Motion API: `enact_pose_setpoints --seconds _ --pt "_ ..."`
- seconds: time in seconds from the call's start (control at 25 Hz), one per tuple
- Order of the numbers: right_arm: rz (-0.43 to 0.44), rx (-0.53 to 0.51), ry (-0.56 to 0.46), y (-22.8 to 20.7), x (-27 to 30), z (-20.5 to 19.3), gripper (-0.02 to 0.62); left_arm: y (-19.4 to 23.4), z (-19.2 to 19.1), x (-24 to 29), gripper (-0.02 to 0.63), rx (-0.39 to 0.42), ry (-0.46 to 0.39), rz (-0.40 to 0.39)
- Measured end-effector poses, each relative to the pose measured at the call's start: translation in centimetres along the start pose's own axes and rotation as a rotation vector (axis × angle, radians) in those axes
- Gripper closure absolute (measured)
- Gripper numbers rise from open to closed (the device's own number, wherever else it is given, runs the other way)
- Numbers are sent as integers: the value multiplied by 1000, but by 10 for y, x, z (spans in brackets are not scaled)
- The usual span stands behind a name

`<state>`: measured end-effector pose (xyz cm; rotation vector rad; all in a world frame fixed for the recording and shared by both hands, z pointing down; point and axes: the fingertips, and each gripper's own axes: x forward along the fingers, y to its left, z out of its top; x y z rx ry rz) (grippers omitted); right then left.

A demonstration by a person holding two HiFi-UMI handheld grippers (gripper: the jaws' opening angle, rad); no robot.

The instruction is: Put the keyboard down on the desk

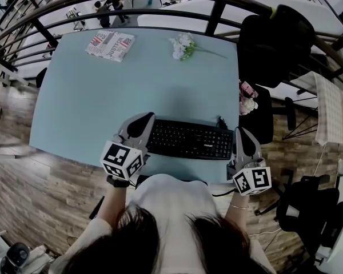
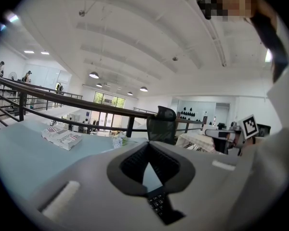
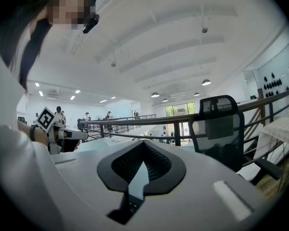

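We are clamping the flat black plastic keyboard (image 1: 190, 140): left gripper (image 1: 142, 123) at nine o'clock, right gripper (image 1: 242, 133) at three. We are holding it along the six o'clock edge of the pale-blue desk (image 1: 103, 96).

Pale blue bench (image 1: 74, 96) on wood-plank floor (image 1: 40, 193), curved dark railing (image 1: 216, 17) well beyond the left hand-held gripper (image 1: 144, 119). Black mesh office chair (image 1: 274, 39) ahead and right of the right hand-held gripper (image 1: 243, 131). White ribbed ceiling (image 2: 135, 42) with round lamps (image 2: 93, 75), bright windows (image 2: 108, 100) below.
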<state>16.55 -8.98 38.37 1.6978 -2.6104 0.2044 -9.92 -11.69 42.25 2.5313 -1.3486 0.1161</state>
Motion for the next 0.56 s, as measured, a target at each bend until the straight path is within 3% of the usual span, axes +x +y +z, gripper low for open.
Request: enact_pose_setpoints --seconds 0.56 --pt "-6 13 -5 -5 -6 -1 595 -4 2 -1 549 6 1 9"
